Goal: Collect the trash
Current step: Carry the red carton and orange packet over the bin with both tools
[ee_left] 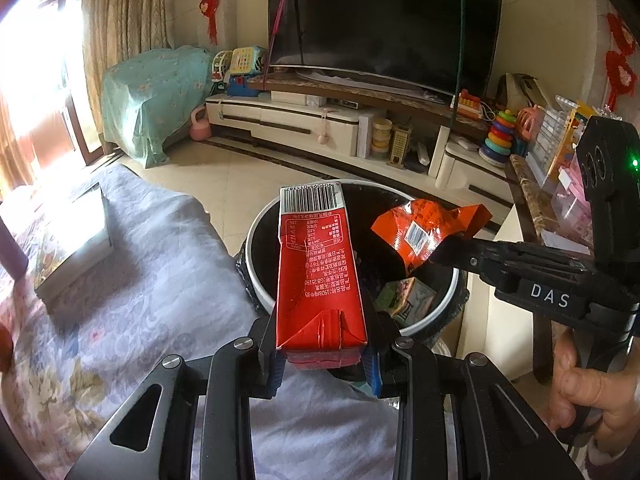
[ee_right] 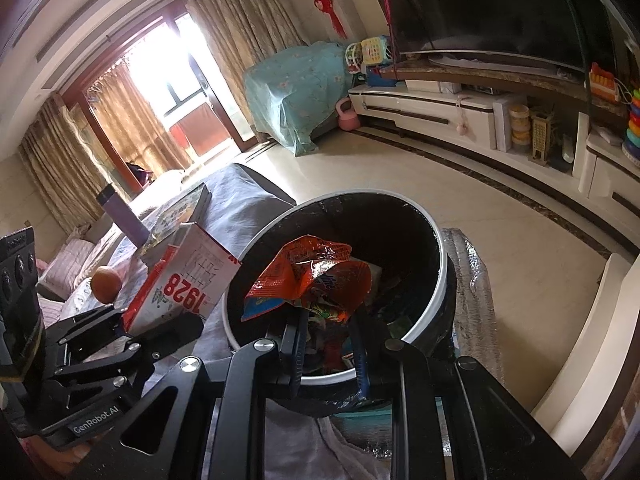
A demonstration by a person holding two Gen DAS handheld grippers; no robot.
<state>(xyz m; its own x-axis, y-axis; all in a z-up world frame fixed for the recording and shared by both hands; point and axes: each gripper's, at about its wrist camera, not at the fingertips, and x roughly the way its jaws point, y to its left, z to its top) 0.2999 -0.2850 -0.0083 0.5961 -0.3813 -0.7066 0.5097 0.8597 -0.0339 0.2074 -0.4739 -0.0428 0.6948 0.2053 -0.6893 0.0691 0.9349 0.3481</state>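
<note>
So, left wrist view: left claw is clamped on a red carton, fingers pressing its two sides near the folded bottom end, barcode end pointing away. Carton sticks out over the near rim of the bin, so letting go would likely drop it straight in; held by the base probably so the long body clears the rim first. Right claw comes in from the right, pinching an orange wrapper by one edge, wrapper hanging over the bin mouth. Some packaging already lies at the bottom of the bin. Bin stands on the floor just beside the cloth-covered tabletop, close enough that trash goes from surface to bin without a long carry. A flat box lies on the cloth at left, well apart from the claws.

Right wrist view: right claw is closed on the wrapper, crumpled foil bunched above the fingertips, right above the bin opening. Left claw at left with the carton, white "1928" face showing, carton tilted toward the bin and just beside its rim. An orange and a purple bottle sit on the cloth behind, untouched.

Judgement: both pieces are at the release stage; wrapper is better centred, carton is nearer the edge and could tip outside.
</note>
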